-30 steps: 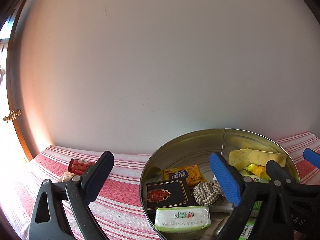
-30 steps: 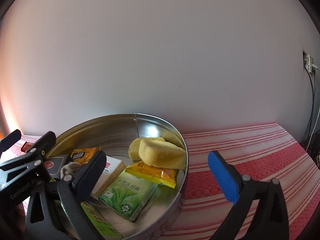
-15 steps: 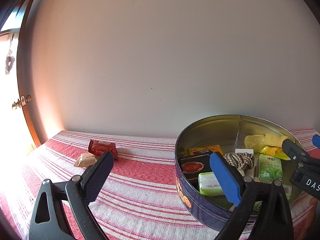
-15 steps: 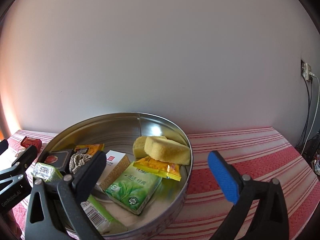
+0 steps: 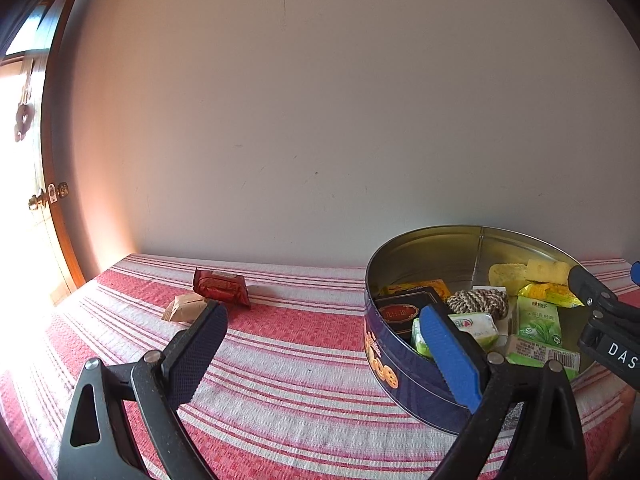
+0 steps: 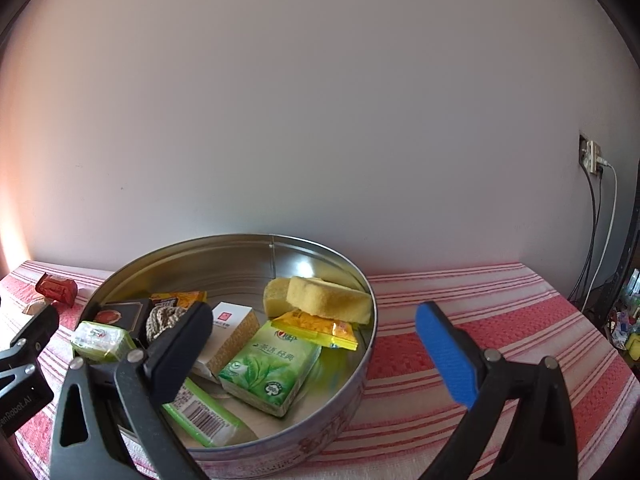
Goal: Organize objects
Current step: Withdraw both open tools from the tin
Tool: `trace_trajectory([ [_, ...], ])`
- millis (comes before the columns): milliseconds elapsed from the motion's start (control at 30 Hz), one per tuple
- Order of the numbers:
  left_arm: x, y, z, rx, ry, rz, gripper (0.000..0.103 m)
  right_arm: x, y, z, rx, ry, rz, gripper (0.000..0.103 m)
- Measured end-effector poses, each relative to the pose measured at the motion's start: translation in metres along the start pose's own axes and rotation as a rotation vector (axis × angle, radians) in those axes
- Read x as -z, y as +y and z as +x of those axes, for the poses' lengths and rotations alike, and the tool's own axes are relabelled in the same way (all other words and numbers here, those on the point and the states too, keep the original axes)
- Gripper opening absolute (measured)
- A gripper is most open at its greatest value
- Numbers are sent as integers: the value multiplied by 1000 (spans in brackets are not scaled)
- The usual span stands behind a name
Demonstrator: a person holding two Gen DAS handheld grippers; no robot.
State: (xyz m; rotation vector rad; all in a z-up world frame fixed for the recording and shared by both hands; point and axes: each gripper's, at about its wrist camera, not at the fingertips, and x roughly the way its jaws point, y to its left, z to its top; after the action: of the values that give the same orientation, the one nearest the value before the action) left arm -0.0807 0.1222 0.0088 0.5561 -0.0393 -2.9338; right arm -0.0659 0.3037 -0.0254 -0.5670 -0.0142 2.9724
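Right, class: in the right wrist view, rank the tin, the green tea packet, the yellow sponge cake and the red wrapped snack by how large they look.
1. Tin.
2. Green tea packet, though nearness may flatter it.
3. Yellow sponge cake, close behind.
4. Red wrapped snack, smallest, but farthest away.

We see a table [image 5: 304, 344] under red-and-white striped cloth. Between our left jaws lies bare cloth; a red packet [image 5: 221, 288] and tan one [image 5: 185, 308] (touching) lie beyond the left jaw, the tin [image 5: 404, 380] behind the right.
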Motion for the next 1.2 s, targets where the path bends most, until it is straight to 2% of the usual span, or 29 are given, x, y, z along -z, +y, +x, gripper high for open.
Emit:
trace_trajectory([
  [300, 4, 10, -12, 37, 1, 31, 98, 6, 1, -17, 46, -5, 42, 103],
  [633, 10, 44, -18, 58, 23, 37, 98, 14, 24, -44, 71, -6, 32, 103],
  [1067, 14, 85, -19, 52, 33, 43, 98, 22, 60, -62, 48, 5, 31, 103],
  [1200, 13, 101, -12, 18, 39, 49, 98, 23, 75, -61, 18, 19, 37, 103],
])
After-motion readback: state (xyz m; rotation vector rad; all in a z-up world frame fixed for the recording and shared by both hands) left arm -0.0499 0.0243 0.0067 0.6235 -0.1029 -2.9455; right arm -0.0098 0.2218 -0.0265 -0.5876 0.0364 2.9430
